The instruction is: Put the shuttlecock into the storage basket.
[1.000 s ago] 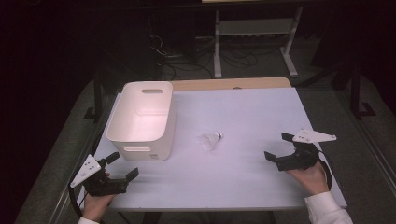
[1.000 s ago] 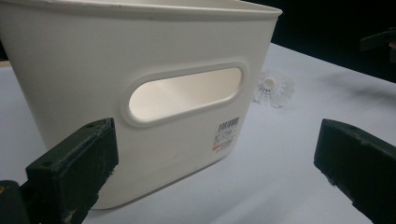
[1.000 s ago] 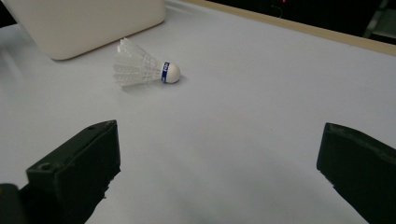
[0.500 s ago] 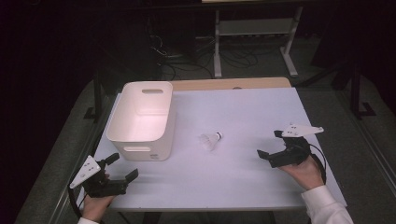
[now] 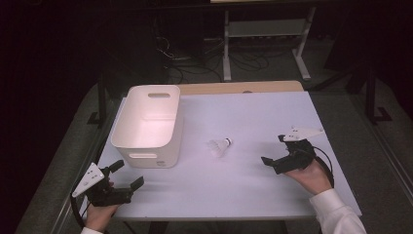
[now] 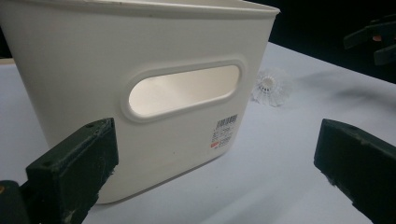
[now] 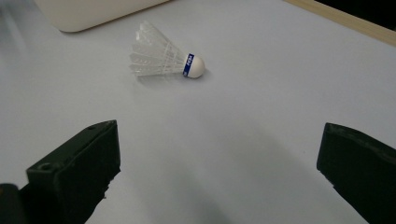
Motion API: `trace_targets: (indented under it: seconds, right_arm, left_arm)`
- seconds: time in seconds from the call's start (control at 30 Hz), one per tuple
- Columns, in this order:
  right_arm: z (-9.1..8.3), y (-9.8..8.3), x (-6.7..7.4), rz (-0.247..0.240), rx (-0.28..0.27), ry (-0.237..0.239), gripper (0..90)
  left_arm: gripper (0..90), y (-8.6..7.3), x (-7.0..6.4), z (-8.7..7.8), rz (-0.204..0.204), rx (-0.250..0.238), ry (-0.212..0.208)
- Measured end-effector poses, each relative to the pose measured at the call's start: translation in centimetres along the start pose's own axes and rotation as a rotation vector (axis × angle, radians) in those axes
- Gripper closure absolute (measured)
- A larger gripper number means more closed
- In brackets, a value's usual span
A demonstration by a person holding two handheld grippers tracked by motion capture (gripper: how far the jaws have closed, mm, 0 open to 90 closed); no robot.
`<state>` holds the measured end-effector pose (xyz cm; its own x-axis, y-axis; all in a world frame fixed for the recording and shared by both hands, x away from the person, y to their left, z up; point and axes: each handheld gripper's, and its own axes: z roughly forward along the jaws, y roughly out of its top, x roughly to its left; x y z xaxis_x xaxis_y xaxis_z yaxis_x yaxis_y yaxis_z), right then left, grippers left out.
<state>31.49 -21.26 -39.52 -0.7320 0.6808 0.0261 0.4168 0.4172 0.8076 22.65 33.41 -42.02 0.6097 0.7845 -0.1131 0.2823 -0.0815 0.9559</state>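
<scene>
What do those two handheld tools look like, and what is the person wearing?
Each hand holds a black two-jaw tool: the left tool and the right tool. Both have blocky, squared black jaws, a pale grey three-cornered plate on top and a black cable trailing behind. A white shirt sleeve covers the right forearm.

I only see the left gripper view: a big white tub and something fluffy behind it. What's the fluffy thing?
Observer: A white feather shuttlecock lying on its side; its round white tip has a blue band.
Operator: Is anything inside the tub?
Observer: From the high view, the white plastic tub looks empty.
Operator: What's my other gripper doing?
Observer: The right gripper is open, its fingers aimed at the shuttlecock, not touching it.
</scene>
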Motion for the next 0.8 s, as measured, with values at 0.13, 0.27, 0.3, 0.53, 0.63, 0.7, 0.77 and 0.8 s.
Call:
trace_targets:
  seconds: [0.13, 0.27, 0.3, 0.53, 0.63, 0.7, 0.77, 0.8]
  right_arm:
    - [0.1, 0.2, 0.1, -0.010, 0.002, 0.001, 0.0]
    - [0.5, 0.6, 0.3, -0.016, 0.013, 0.006, 0.0]
    - [0.5, 0.6, 0.3, -0.022, 0.014, 0.009, 0.0]
    - [1.1, 0.9, 0.7, -0.026, 0.037, 0.014, 0.0]
    - [1.6, 1.0, 0.9, -0.027, 0.051, 0.028, 0.0]
    - [1.7, 1.0, 0.9, -0.033, 0.053, 0.030, 0.0]
    - [1.9, 1.1, 1.0, -0.035, 0.061, 0.029, 0.0]
    - [2.1, 1.2, 1.2, -0.036, 0.067, 0.030, 0.3]
  left_arm:
    - [0.0, 0.0, -0.1, 0.0, -0.010, -0.004, -0.002]
    - [0.0, 0.0, -0.2, 0.0, -0.013, -0.008, 0.000]
    - [0.0, 0.0, -0.2, 0.0, -0.014, -0.010, -0.001]
    - [0.0, 0.0, -0.2, 0.0, -0.013, -0.011, -0.001]
    - [0.0, 0.0, -0.2, 0.0, -0.012, -0.011, -0.001]
    - [0.0, 0.0, -0.2, 0.0, -0.011, -0.009, -0.001]
    - [0.0, 0.0, -0.2, 0.0, -0.008, -0.008, -0.002]
    - [0.0, 0.0, -0.2, 0.0, -0.003, -0.003, -0.002]
